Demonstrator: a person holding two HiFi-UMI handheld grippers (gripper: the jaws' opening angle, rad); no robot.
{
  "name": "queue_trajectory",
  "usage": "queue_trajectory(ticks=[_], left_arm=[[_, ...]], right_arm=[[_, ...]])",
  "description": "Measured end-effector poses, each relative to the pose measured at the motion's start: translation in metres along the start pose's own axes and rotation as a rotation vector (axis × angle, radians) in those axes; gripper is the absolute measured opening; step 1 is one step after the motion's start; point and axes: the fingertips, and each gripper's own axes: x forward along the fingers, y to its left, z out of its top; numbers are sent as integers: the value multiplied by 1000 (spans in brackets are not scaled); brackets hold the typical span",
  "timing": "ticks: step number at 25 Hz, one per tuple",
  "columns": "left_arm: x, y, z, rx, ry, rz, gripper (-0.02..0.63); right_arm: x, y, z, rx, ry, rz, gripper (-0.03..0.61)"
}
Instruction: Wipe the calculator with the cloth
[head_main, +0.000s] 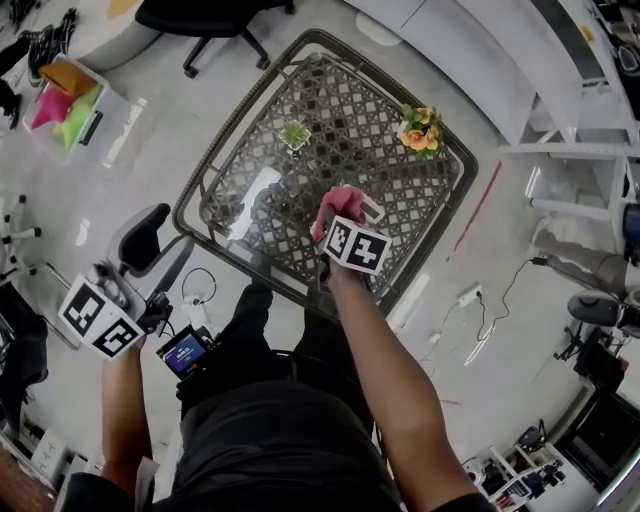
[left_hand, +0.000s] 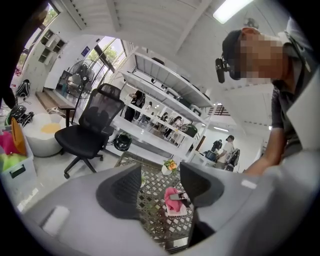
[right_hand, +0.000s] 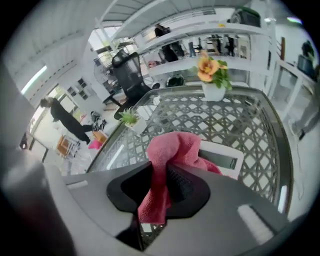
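Observation:
My right gripper (head_main: 340, 222) (right_hand: 161, 172) is over the near part of the glass lattice table (head_main: 250, 120), shut on a pink cloth (head_main: 338, 203) (right_hand: 172, 147). The cloth bunches over the near end of a white calculator (head_main: 373, 211) (right_hand: 224, 159) lying on the table; its dark display strip shows beside the cloth. My left gripper (head_main: 150, 300) (left_hand: 160, 186) hangs off the table's left side, open, nothing between its fingers. Through its gap the left gripper view shows the cloth (left_hand: 173, 196) far off on the table.
An orange flower in a white pot (head_main: 420, 130) (right_hand: 212, 75) stands at the table's far right; a small green plant (head_main: 294, 134) (right_hand: 131, 120) stands at the far middle. On the floor are a black office chair (head_main: 205, 20), a clear box of coloured cloths (head_main: 75, 105) and a power strip (head_main: 468, 296).

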Motion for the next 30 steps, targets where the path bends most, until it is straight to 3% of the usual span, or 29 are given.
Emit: queue_trajectory(ticks=[7,11,19,30], left_arm=[[-3,1,-1,-2,-1,3,261],[0,-3,-1,2,2,-1,261],[10,-13,0,12,8,-23,261],[23,-30,4,34,25,-50,261]], right_arm=[[5,23,-18,-670,102,-54,74],[3,11,-32,-885,151,-105,74],[-9,-19,-38,-955,165,-162,74],[-34,-67,-42,-876,161,-229,72]])
